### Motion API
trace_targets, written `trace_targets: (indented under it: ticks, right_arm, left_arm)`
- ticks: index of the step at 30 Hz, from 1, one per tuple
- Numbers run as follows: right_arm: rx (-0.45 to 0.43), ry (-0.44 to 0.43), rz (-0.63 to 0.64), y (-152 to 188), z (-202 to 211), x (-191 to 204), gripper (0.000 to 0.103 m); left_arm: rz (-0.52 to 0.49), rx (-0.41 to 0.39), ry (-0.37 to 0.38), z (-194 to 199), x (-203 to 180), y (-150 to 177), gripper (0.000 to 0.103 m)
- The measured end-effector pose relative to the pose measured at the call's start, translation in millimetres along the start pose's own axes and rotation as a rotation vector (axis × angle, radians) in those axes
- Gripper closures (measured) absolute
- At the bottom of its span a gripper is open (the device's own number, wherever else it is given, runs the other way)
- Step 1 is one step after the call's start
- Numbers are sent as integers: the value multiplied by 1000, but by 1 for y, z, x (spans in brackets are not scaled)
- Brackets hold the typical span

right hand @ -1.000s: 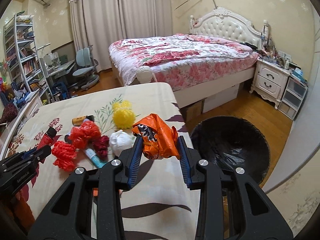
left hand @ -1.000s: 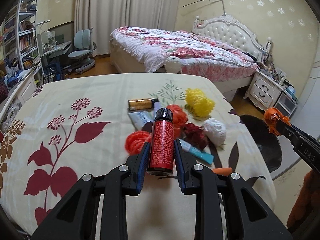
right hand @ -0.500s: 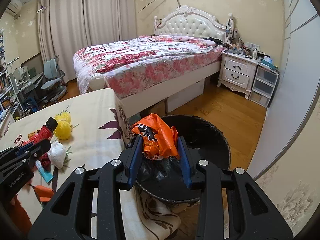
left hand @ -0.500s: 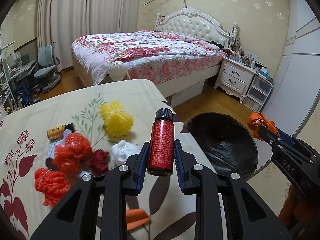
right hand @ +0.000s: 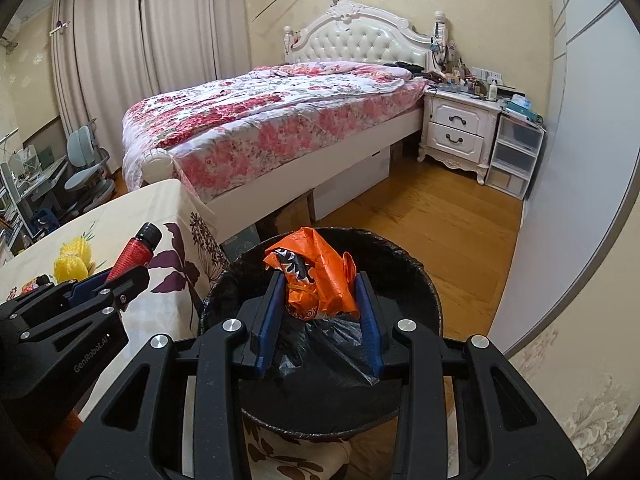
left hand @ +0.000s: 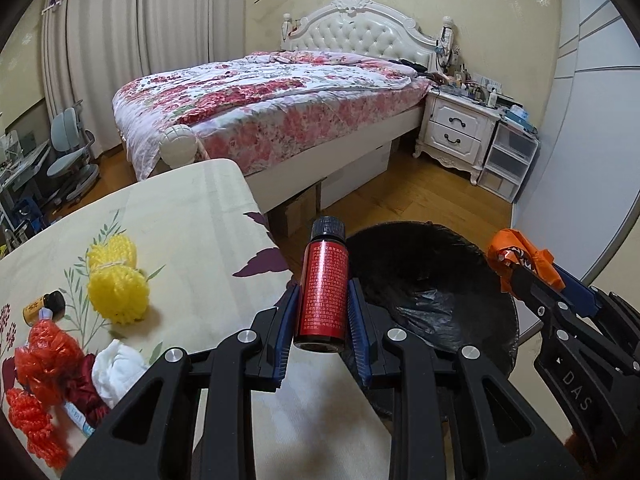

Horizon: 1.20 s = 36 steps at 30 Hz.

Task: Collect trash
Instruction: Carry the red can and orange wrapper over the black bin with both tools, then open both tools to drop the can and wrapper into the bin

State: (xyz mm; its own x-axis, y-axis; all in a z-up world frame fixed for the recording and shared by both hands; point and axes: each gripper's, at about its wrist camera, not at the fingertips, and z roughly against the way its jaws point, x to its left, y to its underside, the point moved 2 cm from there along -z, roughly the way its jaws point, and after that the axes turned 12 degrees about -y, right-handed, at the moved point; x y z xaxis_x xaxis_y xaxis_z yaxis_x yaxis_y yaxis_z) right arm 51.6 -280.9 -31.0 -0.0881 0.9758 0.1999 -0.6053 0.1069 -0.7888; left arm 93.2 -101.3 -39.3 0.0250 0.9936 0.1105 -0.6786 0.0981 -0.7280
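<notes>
My left gripper (left hand: 323,300) is shut on a red bottle (left hand: 323,292) with a black cap, held at the table's right edge beside the black-lined trash bin (left hand: 432,280). My right gripper (right hand: 318,292) is shut on a crumpled orange wrapper (right hand: 316,272), held over the bin's opening (right hand: 404,264). The right gripper also shows in the left wrist view (left hand: 524,272), at the bin's far right rim. The left gripper with the bottle (right hand: 136,252) shows at the left of the right wrist view.
On the floral tablecloth (left hand: 192,216) lie yellow mesh balls (left hand: 116,284), red mesh balls (left hand: 44,356), a white wad (left hand: 116,368), a dark red wad, a tube and a small brown bottle (left hand: 40,308). A bed (left hand: 272,96) and nightstand (left hand: 460,128) stand beyond.
Both grippers swung right from the table's trash pile toward the bin. The right gripper now holds the wrapper over the bin; the left holds the bottle near its rim.
</notes>
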Motion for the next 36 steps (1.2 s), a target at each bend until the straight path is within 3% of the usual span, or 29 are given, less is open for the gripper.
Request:
trace_targets:
  ticks: [17,20,22,25,31,36]
  right_arm:
    - [23,32,-67,-2,-23,-30,65]
    - [20,39,-76,-3,-24,-33,59]
    - [21,47,-80,-3,-23,-34,58]
    - [16,60,-81,-3,-21,-36,56]
    - [-3,81,-83,-4,-13,-37,44]
    - [-9,87,-81,-4,-5,-34,38]
  left_arm:
    - [-62,21,-23,-31,-35,-13,75]
    - [-68,22,-31,-34,-38,-14,64]
    - [-62,16,-35,-33,-39,-14,48]
    - [-58,7,-43,-32,-37,-14,36]
    - [-32,1,-56,-28,-30,-18,24]
    - [-21,-5,-65,-17,-20,-19,21]
